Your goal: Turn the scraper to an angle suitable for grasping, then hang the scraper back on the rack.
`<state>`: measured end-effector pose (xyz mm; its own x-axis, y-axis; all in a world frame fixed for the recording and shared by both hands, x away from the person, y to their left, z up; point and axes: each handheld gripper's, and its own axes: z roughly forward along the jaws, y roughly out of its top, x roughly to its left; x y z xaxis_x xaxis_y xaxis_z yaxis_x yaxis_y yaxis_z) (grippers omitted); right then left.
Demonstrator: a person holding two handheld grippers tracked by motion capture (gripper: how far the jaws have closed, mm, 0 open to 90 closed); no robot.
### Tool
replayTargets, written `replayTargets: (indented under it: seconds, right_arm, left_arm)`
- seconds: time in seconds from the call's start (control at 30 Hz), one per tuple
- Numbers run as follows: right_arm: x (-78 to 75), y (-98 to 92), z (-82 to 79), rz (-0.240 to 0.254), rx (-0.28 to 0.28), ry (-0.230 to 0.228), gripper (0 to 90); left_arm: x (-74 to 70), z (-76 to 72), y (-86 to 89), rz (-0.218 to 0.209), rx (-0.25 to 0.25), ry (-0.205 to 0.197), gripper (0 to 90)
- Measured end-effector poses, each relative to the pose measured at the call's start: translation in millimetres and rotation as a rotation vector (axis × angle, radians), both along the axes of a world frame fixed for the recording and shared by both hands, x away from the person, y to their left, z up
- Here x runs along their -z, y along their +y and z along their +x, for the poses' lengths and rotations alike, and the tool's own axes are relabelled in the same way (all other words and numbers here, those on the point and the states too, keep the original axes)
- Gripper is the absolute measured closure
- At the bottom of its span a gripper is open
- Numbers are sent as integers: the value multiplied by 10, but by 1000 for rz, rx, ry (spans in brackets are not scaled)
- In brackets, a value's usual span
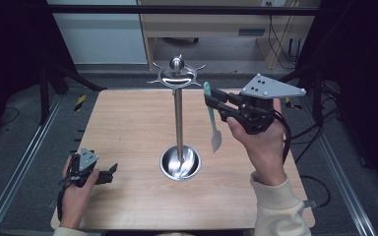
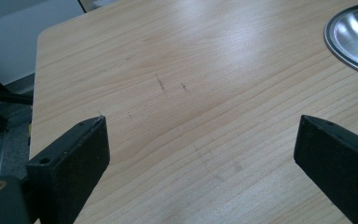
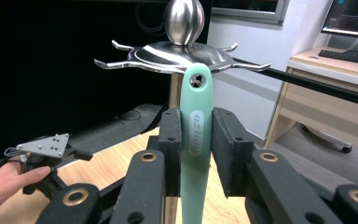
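Spatula (image 1: 212, 118) hangs blade-down from the right gripper (image 1: 211, 102) beside the rack (image 1: 178, 74) up top. Left gripper (image 2: 200, 144) view: jaws spread over bare table (image 2: 177, 70). Right gripper view: pads pinch the mint handle below its hole; looks light, stiff, maybe slick.

The stand (image 1: 178, 123) rises from the table's (image 1: 128, 123) middle. Right of it, toward the far edge, the utensil (image 1: 211, 118) hangs upright in the right gripper (image 1: 211, 101). The left gripper (image 1: 109, 173) rests near the near-left corner.
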<state>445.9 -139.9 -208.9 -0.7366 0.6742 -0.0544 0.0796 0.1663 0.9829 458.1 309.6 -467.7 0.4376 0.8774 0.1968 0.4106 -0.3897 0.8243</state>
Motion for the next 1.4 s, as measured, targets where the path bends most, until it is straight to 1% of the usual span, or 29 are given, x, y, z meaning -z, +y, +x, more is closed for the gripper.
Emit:
replayTargets:
  seconds: [0.67,0.8,1.4]
  right_arm:
    - [18,54,43,-13,-5,13,741]
    - [30,83,62,-19,-2,14,741]
    - [57,193,111,-18,-4,14,741]
  left_arm:
    - [6,3,-10,3,5,3,31]
    - [7,3,-6,3,5,5,31]
    - [11,3,-17,6,12,9,31]
